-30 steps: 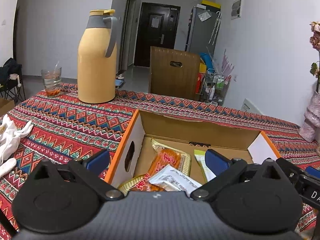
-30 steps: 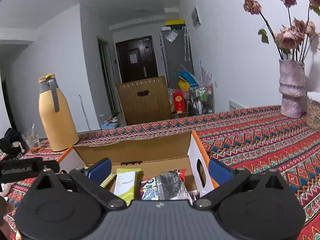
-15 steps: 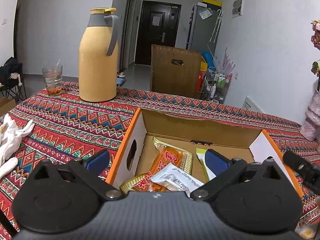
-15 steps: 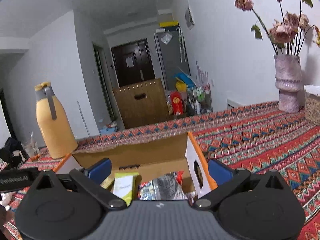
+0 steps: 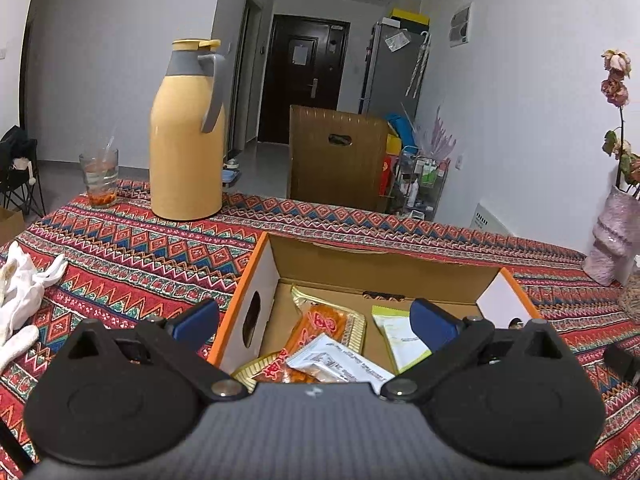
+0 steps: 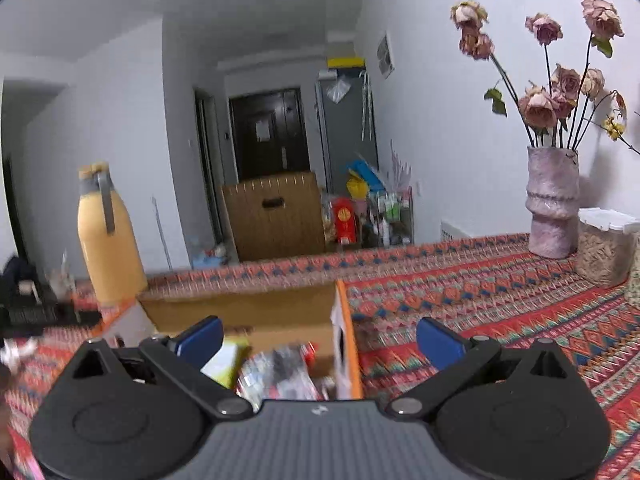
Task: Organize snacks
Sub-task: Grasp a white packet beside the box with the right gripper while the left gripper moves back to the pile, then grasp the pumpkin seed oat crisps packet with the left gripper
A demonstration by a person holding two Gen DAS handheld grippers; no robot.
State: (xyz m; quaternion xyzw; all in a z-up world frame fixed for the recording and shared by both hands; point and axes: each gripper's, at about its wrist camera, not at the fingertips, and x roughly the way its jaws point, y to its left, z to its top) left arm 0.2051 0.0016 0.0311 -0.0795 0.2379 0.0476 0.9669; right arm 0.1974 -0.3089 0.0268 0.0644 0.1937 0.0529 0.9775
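1. Your left gripper (image 5: 315,316) has its fingers (image 5: 196,318) spread wide apart. They hold nothing and touch nothing. One finger hangs outside the left wall of the box, the other hangs over the inside.
2. Your right gripper (image 6: 319,333) is spread wide too, and it is empty. Its picture is blurry, so I cannot tell small things there. One finger is over the box and the other is over the worktop (image 6: 500,300).
3. The snacks are in the open cardboard box (image 5: 384,258), right under both grippers. Nearest to you is a white packet (image 5: 336,364). It lies partly on top of an orange snack pack (image 5: 316,328). A pale green packet (image 5: 394,334) lies flat a bit to the right.
4. I think the step now is to reach in and pick one snack. Go for the top one first, the white packet, so nothing else gets dragged along.
5. Come down slowly and keep both fingers inside the box walls. Pinch the packet by an edge, softly, so it does not get squashed.
6. Farther back on the worktop stand a yellow jug (image 5: 187,132) and a glass (image 5: 98,178). The vase (image 6: 553,202) of dried flowers is on the right. Keep your arms low and away from them so they do not tip.
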